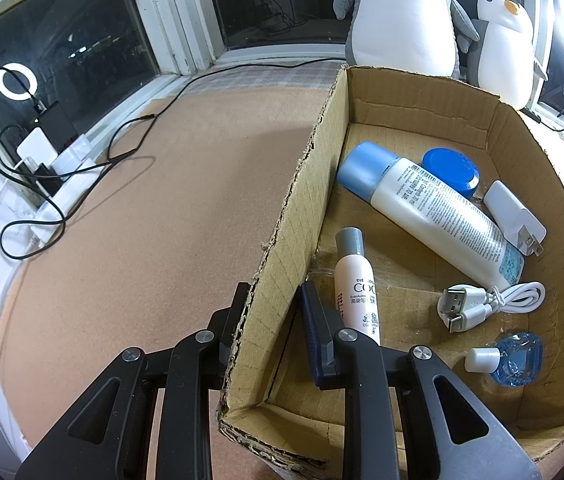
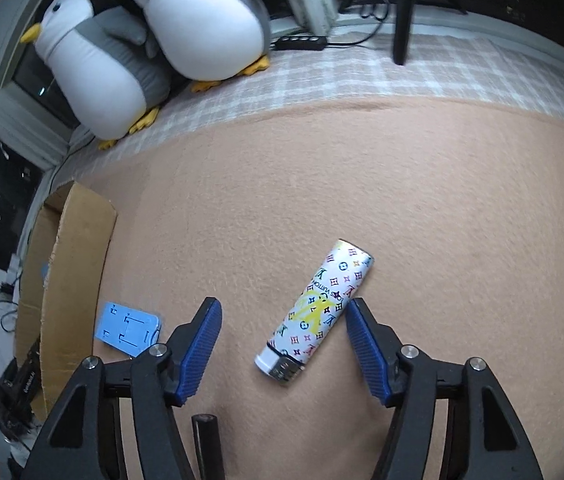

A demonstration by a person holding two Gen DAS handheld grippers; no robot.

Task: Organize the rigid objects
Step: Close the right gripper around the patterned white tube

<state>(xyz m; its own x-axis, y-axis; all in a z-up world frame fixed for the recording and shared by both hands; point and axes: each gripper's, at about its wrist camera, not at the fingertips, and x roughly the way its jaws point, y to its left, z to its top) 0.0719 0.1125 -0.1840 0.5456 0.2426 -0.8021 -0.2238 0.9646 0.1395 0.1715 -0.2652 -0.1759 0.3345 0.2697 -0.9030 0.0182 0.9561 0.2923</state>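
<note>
Left gripper (image 1: pixel 269 308) pinches box wall (image 1: pixel 282 240) to steady it; right gripper (image 2: pixel 284 320) wide open, empty, straddling lighter (image 2: pixel 316 312) for pickup.

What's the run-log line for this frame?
left gripper: straddling cardboard box wall, steadying | right gripper: open around patterned lighter on tan mat | next: likely close, lift
</note>
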